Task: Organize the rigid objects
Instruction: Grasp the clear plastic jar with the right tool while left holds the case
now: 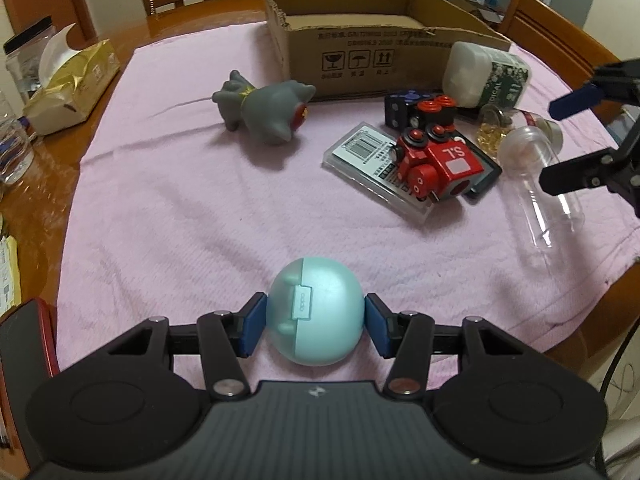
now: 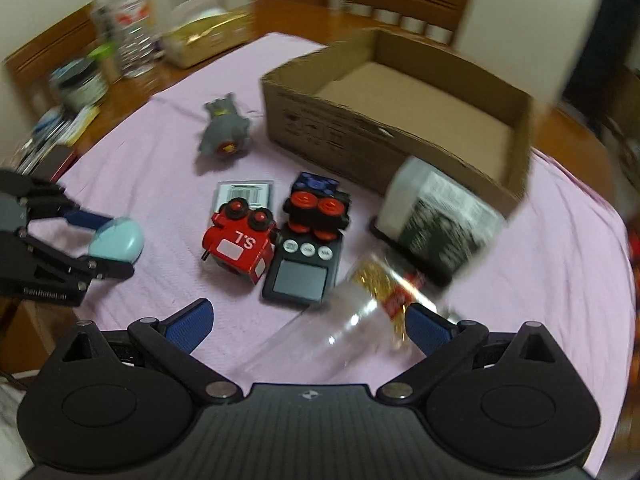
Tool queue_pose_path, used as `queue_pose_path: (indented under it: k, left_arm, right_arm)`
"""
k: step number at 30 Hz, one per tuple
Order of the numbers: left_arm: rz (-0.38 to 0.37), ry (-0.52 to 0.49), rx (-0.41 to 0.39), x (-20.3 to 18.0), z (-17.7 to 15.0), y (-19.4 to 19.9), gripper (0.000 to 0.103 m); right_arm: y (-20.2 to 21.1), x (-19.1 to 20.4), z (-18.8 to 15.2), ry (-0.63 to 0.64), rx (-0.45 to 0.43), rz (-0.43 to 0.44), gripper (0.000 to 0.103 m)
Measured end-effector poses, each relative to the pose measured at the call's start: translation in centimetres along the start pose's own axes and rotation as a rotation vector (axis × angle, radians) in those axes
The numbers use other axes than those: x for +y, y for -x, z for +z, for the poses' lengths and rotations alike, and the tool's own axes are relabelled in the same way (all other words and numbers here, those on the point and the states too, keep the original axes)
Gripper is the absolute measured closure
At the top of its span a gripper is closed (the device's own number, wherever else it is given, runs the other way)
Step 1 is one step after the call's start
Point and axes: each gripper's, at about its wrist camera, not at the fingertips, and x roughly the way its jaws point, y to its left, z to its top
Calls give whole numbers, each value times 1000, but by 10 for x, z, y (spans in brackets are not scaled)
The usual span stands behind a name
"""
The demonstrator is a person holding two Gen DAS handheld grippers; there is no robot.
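My left gripper (image 1: 315, 322) is shut on a round teal earbud case (image 1: 316, 310) just above the pink cloth; it also shows at the left of the right wrist view (image 2: 116, 240). My right gripper (image 2: 308, 326) is open, with a clear plastic bottle (image 2: 332, 340) lying between its fingers; whether they touch it I cannot tell. The bottle (image 1: 540, 192) lies at the right of the left wrist view beside the right gripper (image 1: 560, 140). An open cardboard box (image 1: 376, 40) stands at the back, seemingly empty inside (image 2: 404, 104).
On the pink cloth (image 1: 180, 200) lie a grey toy figure (image 1: 268, 110), a red toy train (image 1: 436, 160), a black toy car (image 2: 316, 204), a clear card case (image 1: 368, 160), a small timer (image 2: 304, 272) and a white jar (image 1: 484, 74). A tissue pack (image 1: 68, 88) sits at the left.
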Motion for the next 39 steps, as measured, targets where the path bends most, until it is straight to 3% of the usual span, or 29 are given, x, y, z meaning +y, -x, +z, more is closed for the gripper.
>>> queue_pose_path:
  k: [7,13,29,39]
  left_arm:
    - [12,34,8,0,0,1,51]
    - [10,28,15,0,-1,3,51]
    - [18,20,23,1,5,-1,51]
    - [26,23,30,-1,5,-2,51]
  right_arm:
    - [-18,-9,4,56,76,121,0]
    - [-8,-1,-10,37,122,142,0]
    - [-22,39,-18,74,115,-61,0]
    - [-27,42,-15,86,118,-91,9]
